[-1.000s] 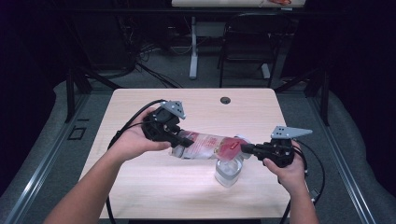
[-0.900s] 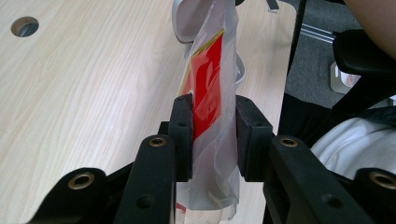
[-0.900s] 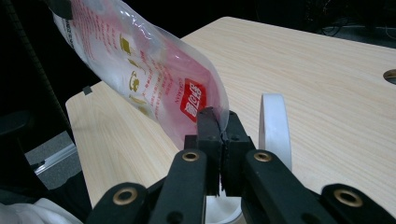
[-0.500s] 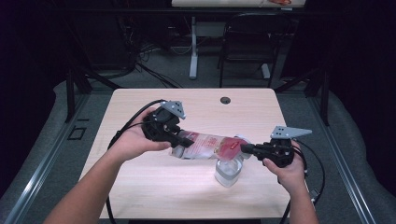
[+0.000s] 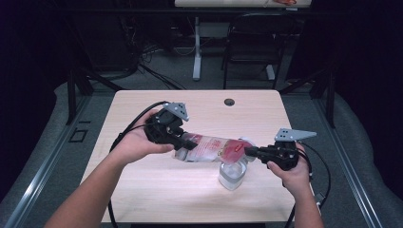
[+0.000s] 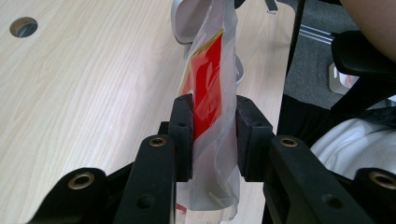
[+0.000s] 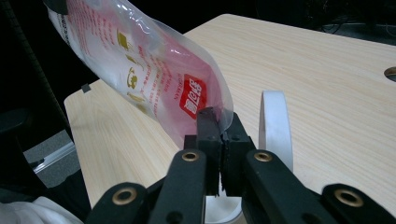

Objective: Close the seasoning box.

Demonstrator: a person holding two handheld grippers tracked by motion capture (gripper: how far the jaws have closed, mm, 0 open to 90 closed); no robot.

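Plastic pouch (image 5: pixel 214 148): hung stretched above the wooden bench (image 5: pixel 142 190).
Left gripper (image 5: pixel 183 145): clamped one end.
Right gripper (image 5: pixel 248 151): pinched the other, over a clear cup (image 5: pixel 232 175).

Dim room, grey floor (image 5: pixel 43 156), perhaps carpeted

The pouch (image 5: pixel 214 148) hides the glass (image 5: pixel 233 175) rim at its twelve o'clock. The pouch print (image 7: pixel 192 102) is too blurred to read.

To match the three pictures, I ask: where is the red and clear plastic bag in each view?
High view: plastic bag centre, between both grippers.
Left gripper view: centre, bag between the jaws.
Right gripper view: upper left, bag.
Shared landmark: table hole.
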